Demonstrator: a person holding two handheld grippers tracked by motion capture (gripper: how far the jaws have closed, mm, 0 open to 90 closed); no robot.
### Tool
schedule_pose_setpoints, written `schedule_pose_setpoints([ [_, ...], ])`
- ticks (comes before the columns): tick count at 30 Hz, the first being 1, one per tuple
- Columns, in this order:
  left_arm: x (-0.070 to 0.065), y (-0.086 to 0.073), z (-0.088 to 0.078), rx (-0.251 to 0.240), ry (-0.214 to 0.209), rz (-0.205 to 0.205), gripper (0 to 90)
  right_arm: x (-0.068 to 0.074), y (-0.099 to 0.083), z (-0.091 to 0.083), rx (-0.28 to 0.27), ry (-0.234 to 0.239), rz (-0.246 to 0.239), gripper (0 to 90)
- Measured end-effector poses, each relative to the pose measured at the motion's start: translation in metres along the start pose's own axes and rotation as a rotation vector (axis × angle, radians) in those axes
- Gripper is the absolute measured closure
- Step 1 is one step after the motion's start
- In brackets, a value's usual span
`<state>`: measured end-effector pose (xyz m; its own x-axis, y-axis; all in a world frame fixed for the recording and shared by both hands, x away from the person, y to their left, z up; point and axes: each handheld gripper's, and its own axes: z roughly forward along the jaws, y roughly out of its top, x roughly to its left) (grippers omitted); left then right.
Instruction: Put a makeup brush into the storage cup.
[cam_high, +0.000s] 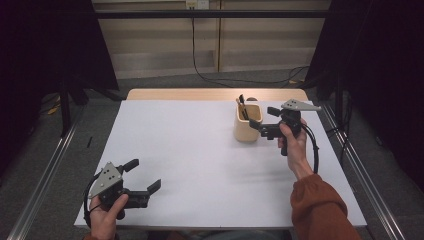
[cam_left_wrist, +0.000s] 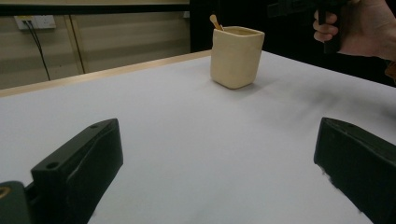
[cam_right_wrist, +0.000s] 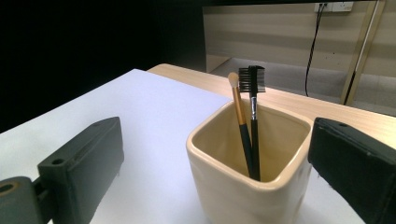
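Nearest, the right gripper (cam_right_wrist: 210, 186) stands wide around the cream cup (cam_right_wrist: 247, 186), gripping nothing; draw back level, sparing both brushes (cam_right_wrist: 247, 121); the left gripper (cam_high: 142, 180) rests wide.

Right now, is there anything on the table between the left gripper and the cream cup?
Nothing: in the high view, only bare white table lies between the left gripper and the cup.
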<state>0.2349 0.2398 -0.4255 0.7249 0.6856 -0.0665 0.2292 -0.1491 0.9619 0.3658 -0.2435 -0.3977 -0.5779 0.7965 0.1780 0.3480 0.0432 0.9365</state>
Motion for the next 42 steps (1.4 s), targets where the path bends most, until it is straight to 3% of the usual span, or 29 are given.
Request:
schedule_pose_setpoints([
  [42, 0.005, 0.000, -0.005, -0.009, 0.031, 0.004, 1.2, 0.022, -0.040, -0.074, 0.017, -0.071, -0.008, 3.0],
])
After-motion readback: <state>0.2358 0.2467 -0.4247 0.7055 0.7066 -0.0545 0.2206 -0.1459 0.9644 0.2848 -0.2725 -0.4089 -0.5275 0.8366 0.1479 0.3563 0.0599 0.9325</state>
